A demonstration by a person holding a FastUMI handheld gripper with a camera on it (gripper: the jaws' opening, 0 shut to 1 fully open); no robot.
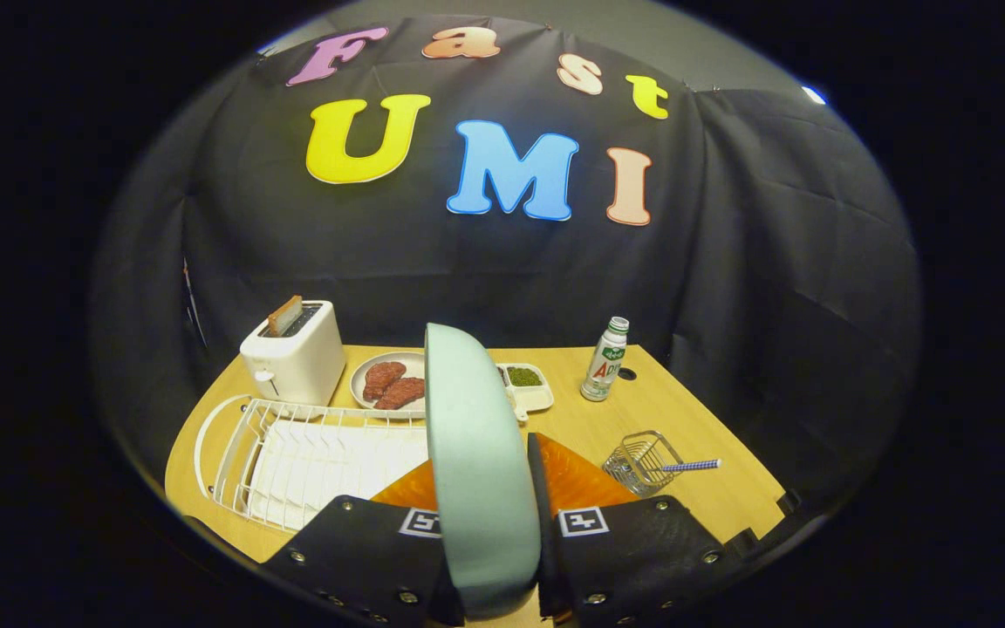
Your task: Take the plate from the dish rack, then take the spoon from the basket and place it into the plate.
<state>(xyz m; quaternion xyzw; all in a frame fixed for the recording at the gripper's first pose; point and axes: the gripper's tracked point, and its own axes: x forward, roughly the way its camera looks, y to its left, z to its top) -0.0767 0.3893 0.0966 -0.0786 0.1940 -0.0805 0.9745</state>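
A pale green plate stands on edge between my two fingers, which press on it from both sides; my gripper is shut on it and holds it above the table. The white wire dish rack lies below and to the left of the fingers. To the right of the fingers sits a small wire basket, tipped on its side, with a spoon whose blue patterned handle sticks out to the right.
A white toaster with a slice of bread stands behind the rack. A plate with meat pieces and a white divided tray with greens lie beyond the held plate. A bottle stands at the back right of the wooden table.
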